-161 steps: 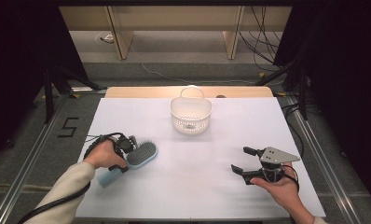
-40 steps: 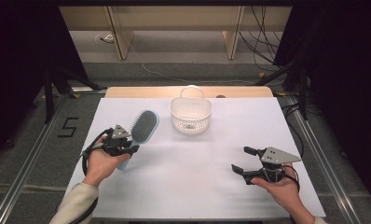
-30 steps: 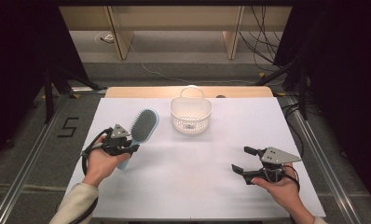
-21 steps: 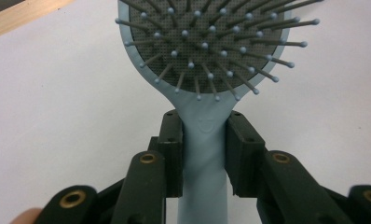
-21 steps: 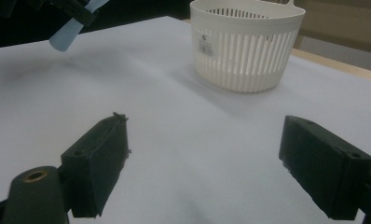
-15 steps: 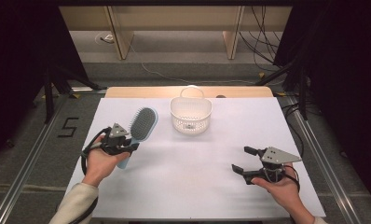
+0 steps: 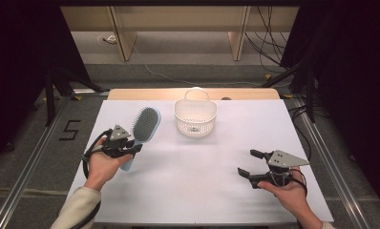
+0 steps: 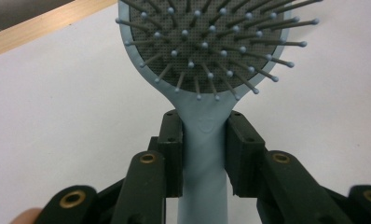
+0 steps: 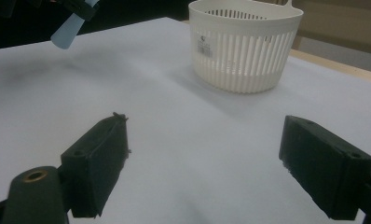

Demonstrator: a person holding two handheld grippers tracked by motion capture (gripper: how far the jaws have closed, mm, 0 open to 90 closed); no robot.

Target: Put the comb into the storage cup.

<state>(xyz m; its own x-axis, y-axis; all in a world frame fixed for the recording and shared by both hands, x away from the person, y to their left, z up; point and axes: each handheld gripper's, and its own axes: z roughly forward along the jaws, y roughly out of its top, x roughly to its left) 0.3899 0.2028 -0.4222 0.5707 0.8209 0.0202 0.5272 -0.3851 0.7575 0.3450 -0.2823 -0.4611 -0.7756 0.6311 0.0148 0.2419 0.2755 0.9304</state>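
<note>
at the left of the high view the left gripper [image 7: 131, 145] has its fingers [image 8: 172, 154] clamped on the neck of a pale blue hairbrush [image 7: 142, 130], one pad on each side of the handle just below the bristle head, as the left gripper view shows plainly. that grip near the head probably keeps the long brush from swinging, and the head points up and away toward the white slotted basket [image 7: 195, 118] at the middle back of the counter [image 7: 188, 186], which looks like the place it is meant to go. the brush appears lifted off the white surface with the bristles facing up toward the camera, though how high it hangs cannot be told from above. the person's left hand [image 7: 102, 164] covers the lower handle in the high view, and in the left gripper view the top of the bristle head is cut off by the frame edge. inside the basket little can be made out beyond a small label on its wall. at the right, the right gripper [image 7: 249, 163] rests low near the front of the counter with its fingers [image 9: 97, 163] well apart and nothing between them, seemingly waiting while the left does the carrying. in the right gripper view the tip of the blue handle [image 9: 71, 29] shows at the top left corner, the rest cropped away.
</note>
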